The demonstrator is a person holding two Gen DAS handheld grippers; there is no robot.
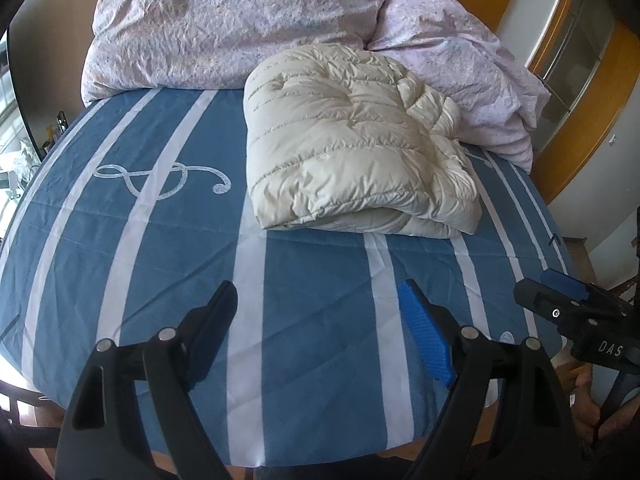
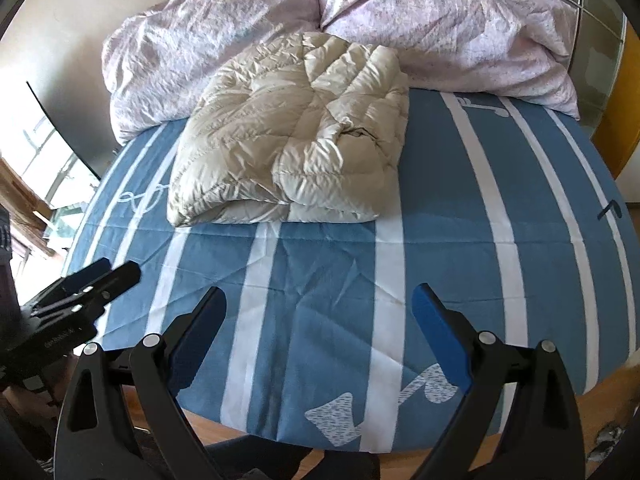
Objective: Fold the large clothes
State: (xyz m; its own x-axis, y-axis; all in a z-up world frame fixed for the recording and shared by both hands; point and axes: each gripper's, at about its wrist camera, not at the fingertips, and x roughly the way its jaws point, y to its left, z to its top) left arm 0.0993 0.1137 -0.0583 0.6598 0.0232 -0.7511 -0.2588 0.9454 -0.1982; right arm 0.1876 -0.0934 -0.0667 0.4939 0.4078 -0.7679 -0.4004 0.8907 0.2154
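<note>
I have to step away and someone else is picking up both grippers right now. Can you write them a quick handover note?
Left gripper: open, empty, over the near part of the bed.
Right gripper: open, empty, alongside it.
The cream puffer jacket lies folded into a compact bundle on the blue striped sheet, its far end against the pink duvet heaped at the head of the bed.
Done: the jacket looks folded.
Left: no other unfolded garment shows. Maybe neaten the bunched edge nearer the right gripper.
</note>
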